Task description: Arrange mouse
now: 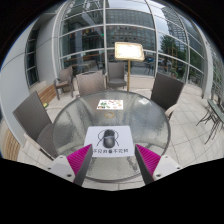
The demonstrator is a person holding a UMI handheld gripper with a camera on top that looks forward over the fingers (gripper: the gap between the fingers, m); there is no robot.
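- Glass-topped round table (pixel 75 125) with a metal rim stands directly ahead of the gripper (pixel 109 163); dark chairs (pixel 32 115) ring it, and glazed building walls rise beyond.
- Dark, rounded computer mouse (pixel 109 139) rests on a white square printed mat (pixel 109 143) bearing a line of text, just ahead of the fingers and centred between their lines.
- Magenta-padded fingers (pixel 78 161) stand wide apart, one to either side of the mat's near edge; nothing is held and neither pad touches the mouse.
- Second white printed sheet (pixel 109 103) lies flat on the glass well beyond the mouse, toward the far side of the table.
- Tan board on a stand (pixel 127 50) is visible past the far chairs; not relevant to the task.
- Progress, as judged: the mouse sits on its own support, ungrasped. Whether it already lies in its intended place cannot be told; if the far sheet is the destination, approach, grasp, carry and set-down all remain.
- Risk noted: the smooth, domed shell may slip under an off-centre pinch.
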